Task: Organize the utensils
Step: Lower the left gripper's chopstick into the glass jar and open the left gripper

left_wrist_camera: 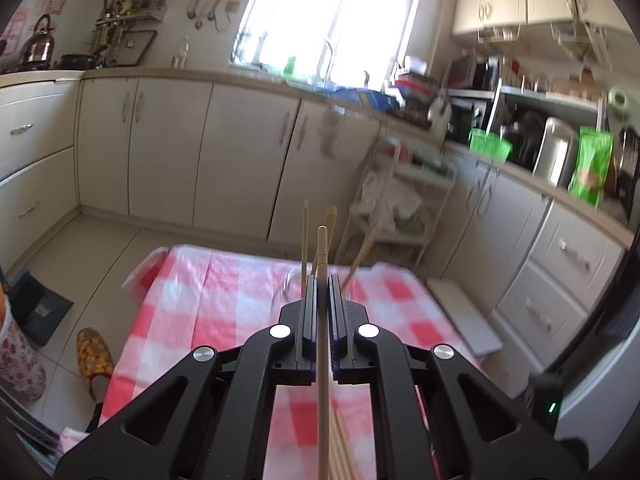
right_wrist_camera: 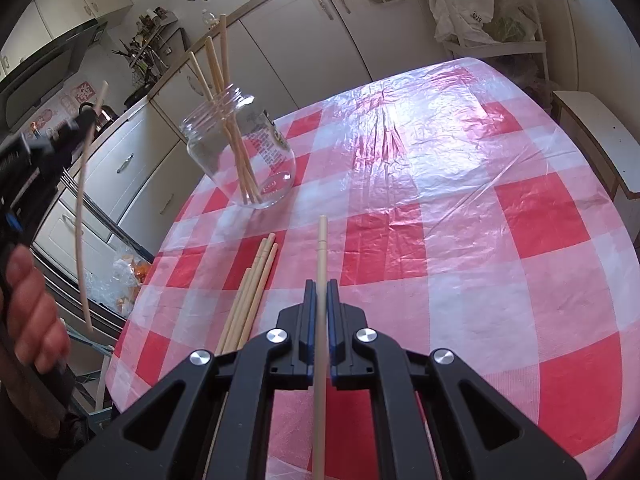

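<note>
My right gripper is shut on one pale wooden chopstick that runs forward between its fingers, low over the red-and-white checked tablecloth. A clear glass jar stands at the table's far left with several chopsticks leaning in it. Several loose chopsticks lie on the cloth just left of the right gripper. My left gripper is shut on another chopstick and is raised, pointing across the kitchen. From the right wrist view, the left gripper is left of the jar, its chopstick hanging down.
A hand grips the left tool at the frame's left edge. Cream kitchen cabinets line the walls. A white storage trolley stands beyond the table and a low bench to its right. A foot in a yellow slipper is on the floor.
</note>
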Demonstrator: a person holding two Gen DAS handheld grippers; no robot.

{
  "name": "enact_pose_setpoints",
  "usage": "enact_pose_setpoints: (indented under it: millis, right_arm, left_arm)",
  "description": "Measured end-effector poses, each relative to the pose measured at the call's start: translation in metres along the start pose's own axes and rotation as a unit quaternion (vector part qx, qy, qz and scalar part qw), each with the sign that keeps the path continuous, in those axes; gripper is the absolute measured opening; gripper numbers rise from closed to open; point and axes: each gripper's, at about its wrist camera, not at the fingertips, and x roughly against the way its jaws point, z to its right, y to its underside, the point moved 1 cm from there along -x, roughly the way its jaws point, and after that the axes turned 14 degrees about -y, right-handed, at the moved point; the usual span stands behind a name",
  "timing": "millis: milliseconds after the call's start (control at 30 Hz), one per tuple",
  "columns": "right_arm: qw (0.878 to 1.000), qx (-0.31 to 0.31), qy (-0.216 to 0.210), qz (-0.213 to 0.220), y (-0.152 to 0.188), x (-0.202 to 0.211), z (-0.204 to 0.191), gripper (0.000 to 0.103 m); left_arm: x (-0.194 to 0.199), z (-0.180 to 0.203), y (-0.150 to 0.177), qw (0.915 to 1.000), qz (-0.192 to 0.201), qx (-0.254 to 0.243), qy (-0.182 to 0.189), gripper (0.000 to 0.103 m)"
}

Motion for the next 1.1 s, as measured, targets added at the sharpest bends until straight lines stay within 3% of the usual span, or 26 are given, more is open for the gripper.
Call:
enact_pose_setpoints:
  millis: [233, 600, 1100]
  right_arm:
    - [1.0, -0.015, -0.005, 0.004, -0.002, 0.001, 0.006, 0.006]
    - [0.999, -0.037, -0.014, 0.002, -0.002, 0.001, 0.016, 0.006]
    - [0.998, -0.054, -0.024, -0.003, -0.003, -0.002, 0.022, 0.006]
  left_arm:
    - [-0.015, 0.0, -0.038, 0.9966, 0.059, 0.055, 0.019, 0.005]
    - [-0.072, 0.012, -0.074, 0.9876, 0.115, 0.106, -0.008, 0.005]
    - [-0.124, 0.033, -0.051, 0.986, 0.149, 0.054, -0.053, 0.005]
